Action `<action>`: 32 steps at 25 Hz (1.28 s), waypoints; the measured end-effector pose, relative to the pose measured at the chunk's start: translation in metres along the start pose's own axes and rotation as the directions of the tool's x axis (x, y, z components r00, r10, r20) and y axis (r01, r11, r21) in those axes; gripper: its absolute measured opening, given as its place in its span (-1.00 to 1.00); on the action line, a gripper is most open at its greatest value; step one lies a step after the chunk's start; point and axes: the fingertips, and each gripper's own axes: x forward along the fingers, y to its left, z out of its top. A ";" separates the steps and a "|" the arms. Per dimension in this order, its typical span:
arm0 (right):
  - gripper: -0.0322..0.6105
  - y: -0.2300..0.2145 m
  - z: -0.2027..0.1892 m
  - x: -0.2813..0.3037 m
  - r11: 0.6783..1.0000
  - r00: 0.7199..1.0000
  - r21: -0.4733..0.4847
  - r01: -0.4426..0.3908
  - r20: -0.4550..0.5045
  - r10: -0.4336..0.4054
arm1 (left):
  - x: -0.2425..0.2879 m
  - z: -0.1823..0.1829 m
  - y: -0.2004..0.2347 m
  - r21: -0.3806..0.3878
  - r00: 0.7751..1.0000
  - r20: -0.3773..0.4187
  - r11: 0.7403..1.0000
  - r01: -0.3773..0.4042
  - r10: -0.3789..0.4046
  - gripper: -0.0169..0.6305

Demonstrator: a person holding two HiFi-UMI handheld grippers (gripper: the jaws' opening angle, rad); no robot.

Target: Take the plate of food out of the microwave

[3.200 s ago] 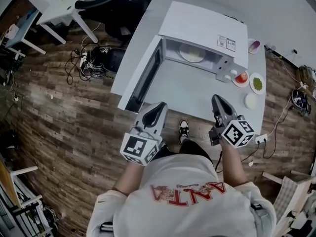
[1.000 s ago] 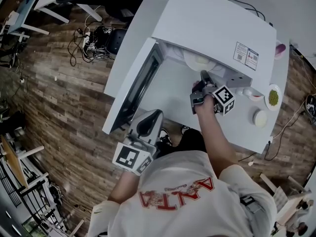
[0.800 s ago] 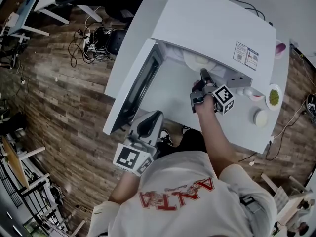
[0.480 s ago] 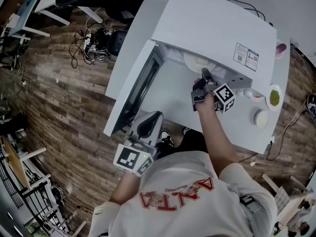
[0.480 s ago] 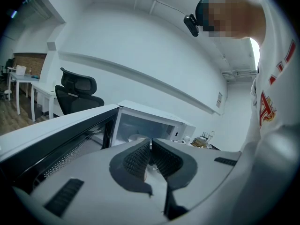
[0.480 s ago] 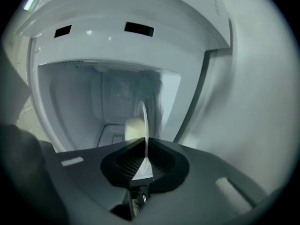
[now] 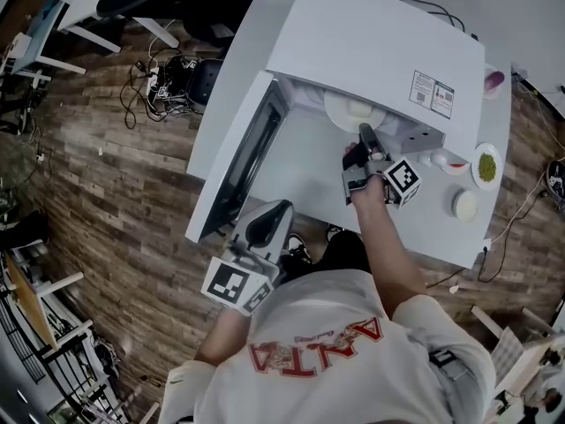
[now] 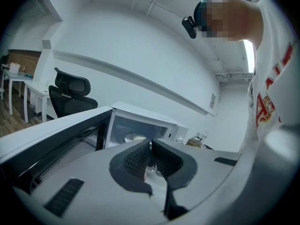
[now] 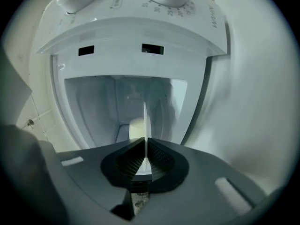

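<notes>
Kim: White table point(image 7: 300, 170) over wood floor point(image 7: 97, 193), microwave point(image 7: 371, 42) on top, door point(image 7: 247, 162) swung fully open to the left. What's changed versus three seconds back?

Lee: Back then both grippers hung at the near table edge and the plate was untouched inside. Now the right gripper point(image 7: 363, 132) is at the microwave mouth. It's rolled so one jaw sits over the other, pinched on the near rim of the plate point(image 7: 342, 111). Right gripper view confirms it: the rim runs edge-on between the pads point(image 9: 158, 156), with pale food point(image 9: 136, 128) behind.

Kim: Plate out yet?

Lee: No, it's mostly inside. Over the last second the head view shows hardly any shift. My read: grip made, pull barely begun.

Kim: Left?

Lee: The left gripper point(image 7: 270, 212) is low by the door's near corner, jaws pressed together on nothing. It's well apart from the plate.

Kim: Risks?

Lee: It's a one-edge pinch on a loaded plate, so it will likely droop or slip as it clears the sill. The pull wants to be level and slow. Bare table in front looks like the landing spot. The small dishes point(image 7: 484, 164) sit off to the right, out of the path.
</notes>
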 end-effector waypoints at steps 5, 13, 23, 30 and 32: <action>-0.84 0.019 -0.019 -0.027 0.999 0.999 -0.003 -0.035 -0.038 0.035 | -0.009 0.001 -0.007 0.005 1.000 0.001 1.000 0.019 -0.019 -0.88; -0.84 0.017 -0.052 -0.091 1.000 0.997 -0.007 -0.029 -0.075 0.028 | -0.024 0.001 -0.023 0.041 0.995 -0.002 0.994 0.101 -0.101 -0.88; -0.84 -0.009 -0.029 -0.197 1.000 0.998 0.004 0.018 0.066 -0.019 | -0.027 -0.008 -0.069 0.078 0.963 -0.039 0.960 0.267 -0.265 -0.88; -0.84 -0.032 0.009 -0.260 0.999 0.982 0.002 0.049 0.184 -0.049 | -0.022 -0.024 -0.102 0.091 0.935 -0.084 0.932 0.351 -0.344 -0.88; -0.84 -0.040 0.020 -0.275 0.998 0.974 0.009 0.061 0.217 -0.061 | -0.019 -0.028 -0.108 0.095 0.929 -0.098 0.925 0.367 -0.358 -0.88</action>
